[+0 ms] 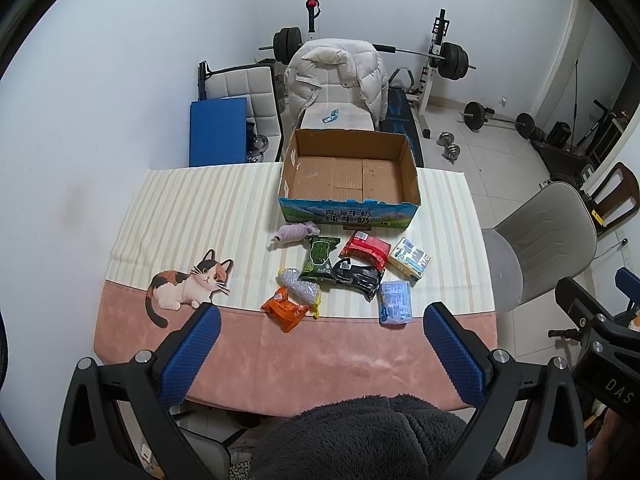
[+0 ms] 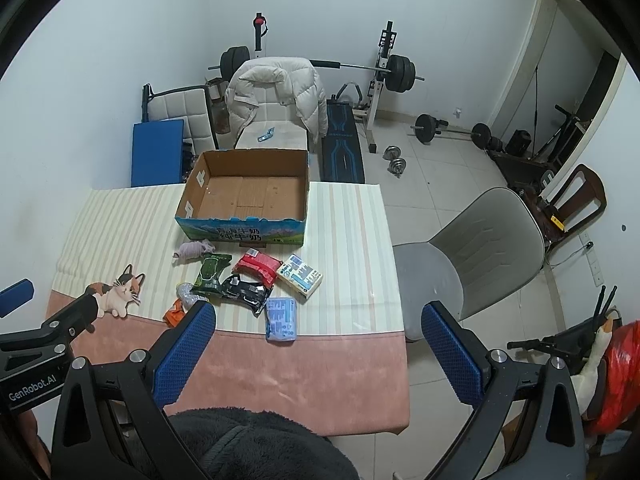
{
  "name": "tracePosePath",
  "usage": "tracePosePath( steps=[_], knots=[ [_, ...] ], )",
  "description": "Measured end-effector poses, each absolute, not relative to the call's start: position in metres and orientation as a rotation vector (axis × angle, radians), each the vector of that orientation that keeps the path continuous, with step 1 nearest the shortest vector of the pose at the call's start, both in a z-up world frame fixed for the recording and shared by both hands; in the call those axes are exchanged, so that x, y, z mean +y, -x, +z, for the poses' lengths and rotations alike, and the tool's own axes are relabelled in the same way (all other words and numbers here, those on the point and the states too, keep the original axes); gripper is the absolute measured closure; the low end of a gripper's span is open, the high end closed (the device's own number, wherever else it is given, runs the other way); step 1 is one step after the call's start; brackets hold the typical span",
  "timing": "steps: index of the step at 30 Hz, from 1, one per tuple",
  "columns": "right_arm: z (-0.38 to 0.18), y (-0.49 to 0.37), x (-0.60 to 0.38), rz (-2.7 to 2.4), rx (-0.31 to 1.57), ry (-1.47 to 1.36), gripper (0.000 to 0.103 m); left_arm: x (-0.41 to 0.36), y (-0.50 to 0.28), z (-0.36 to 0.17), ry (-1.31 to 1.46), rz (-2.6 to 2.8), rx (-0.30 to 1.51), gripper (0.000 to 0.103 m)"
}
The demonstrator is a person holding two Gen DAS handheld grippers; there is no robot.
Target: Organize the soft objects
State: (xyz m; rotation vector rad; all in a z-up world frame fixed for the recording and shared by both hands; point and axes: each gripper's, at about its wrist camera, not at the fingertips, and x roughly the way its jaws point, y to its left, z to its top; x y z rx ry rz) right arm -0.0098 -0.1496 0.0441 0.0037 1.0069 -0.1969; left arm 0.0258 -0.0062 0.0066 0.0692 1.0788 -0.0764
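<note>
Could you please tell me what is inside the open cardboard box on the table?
The open brown cardboard box with blue printed sides holds nothing visible: only its bare floor flaps show. Its near wall hides a strip of the floor just behind it in both views.

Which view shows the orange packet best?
The left wrist view: the orange packet lies fully visible at the near edge of the pile. In the right wrist view only a sliver shows, the rest hidden behind a finger of the right tongs.
</note>
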Motion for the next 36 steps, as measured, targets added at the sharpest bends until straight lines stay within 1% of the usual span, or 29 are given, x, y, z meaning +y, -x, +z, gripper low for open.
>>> tracePosePath(
  steps=[27,31,36],
  knots=[
    [0.037,0.001,-0.15,-0.165,1.008,-0.012,0.0,0.004,-0.038,0.002,-0.067,-0.068,1.088,0.0],
    [0.024,-0.01,-0.155,-0.144,1.027,-0.04,0.0,0.007,-0.053,-0.015,-0.054,-0.051,1.104,0.0],
    [-0.027,-0.046,-0.169,-0.134,1.108,-0.069,0.0,0.037,-0.099,-0.06,0.04,0.023,1.184,0.0]
  ],
)
